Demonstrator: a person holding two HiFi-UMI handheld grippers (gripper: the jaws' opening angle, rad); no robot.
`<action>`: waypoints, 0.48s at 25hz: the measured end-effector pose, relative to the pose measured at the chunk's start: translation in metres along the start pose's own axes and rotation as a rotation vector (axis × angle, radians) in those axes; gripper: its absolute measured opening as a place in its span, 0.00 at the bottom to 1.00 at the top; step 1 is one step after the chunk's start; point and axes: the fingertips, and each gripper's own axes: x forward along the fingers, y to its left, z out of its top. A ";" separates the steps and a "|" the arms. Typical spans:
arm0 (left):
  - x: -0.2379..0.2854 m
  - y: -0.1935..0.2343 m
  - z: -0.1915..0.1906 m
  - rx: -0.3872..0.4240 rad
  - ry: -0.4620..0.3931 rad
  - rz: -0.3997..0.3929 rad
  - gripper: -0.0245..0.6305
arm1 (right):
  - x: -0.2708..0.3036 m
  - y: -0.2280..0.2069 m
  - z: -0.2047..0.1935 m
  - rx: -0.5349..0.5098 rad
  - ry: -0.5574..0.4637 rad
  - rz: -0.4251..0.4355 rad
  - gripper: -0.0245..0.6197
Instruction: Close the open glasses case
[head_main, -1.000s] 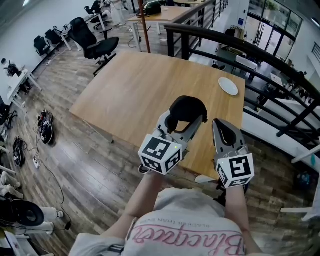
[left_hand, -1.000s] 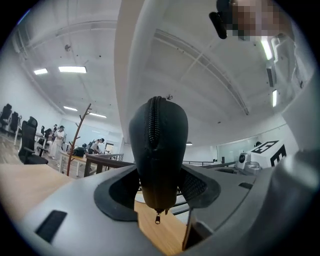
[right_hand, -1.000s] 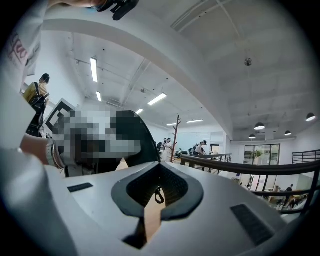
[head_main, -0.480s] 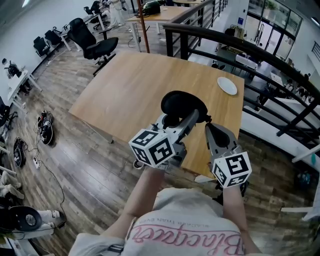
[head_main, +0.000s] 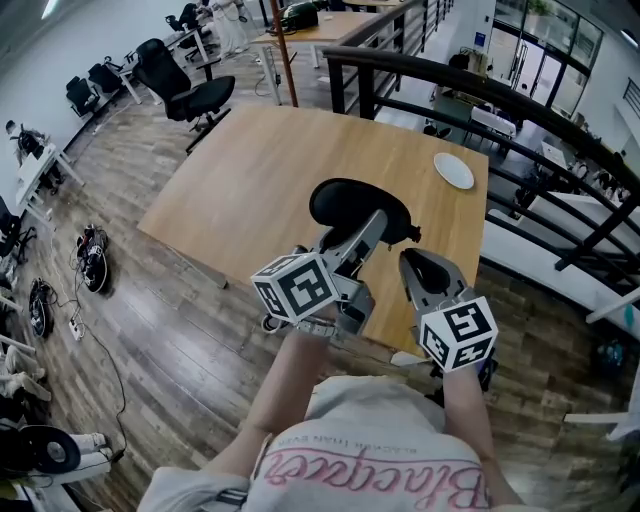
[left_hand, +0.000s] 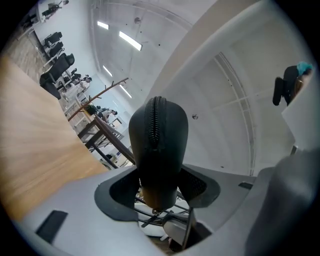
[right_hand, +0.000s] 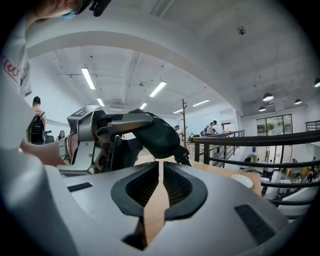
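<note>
A black zippered glasses case (head_main: 355, 205) hangs in the air over the near right part of the wooden table (head_main: 250, 170). My left gripper (head_main: 367, 232) is shut on its near end. In the left gripper view the case (left_hand: 158, 142) stands up between the jaws, its zipper seam facing the camera and its two halves lying together. My right gripper (head_main: 425, 268) is just right of the case and does not touch it. Its jaws are shut with only a thin slit and nothing between them. In the right gripper view the case (right_hand: 159, 132) sits above and beyond that gripper (right_hand: 161, 175).
A white plate (head_main: 455, 171) lies at the table's far right corner. A black railing (head_main: 520, 105) runs behind and to the right of the table. A black office chair (head_main: 190, 85) stands beyond the far left corner, on wooden floor.
My left gripper has raised the case and swung it leftward; its hollow no longer faces the camera and it now shows as a dark oval. My right gripper shifted slightly left.
</note>
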 end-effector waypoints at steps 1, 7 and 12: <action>0.000 0.000 0.000 -0.002 0.001 0.001 0.41 | 0.002 0.002 -0.002 0.003 0.005 0.005 0.07; 0.001 -0.002 -0.001 -0.003 0.008 -0.001 0.41 | 0.015 0.009 -0.007 0.025 0.015 0.013 0.14; 0.000 -0.002 -0.003 -0.009 0.013 -0.004 0.41 | 0.023 0.011 -0.005 0.027 -0.001 -0.006 0.14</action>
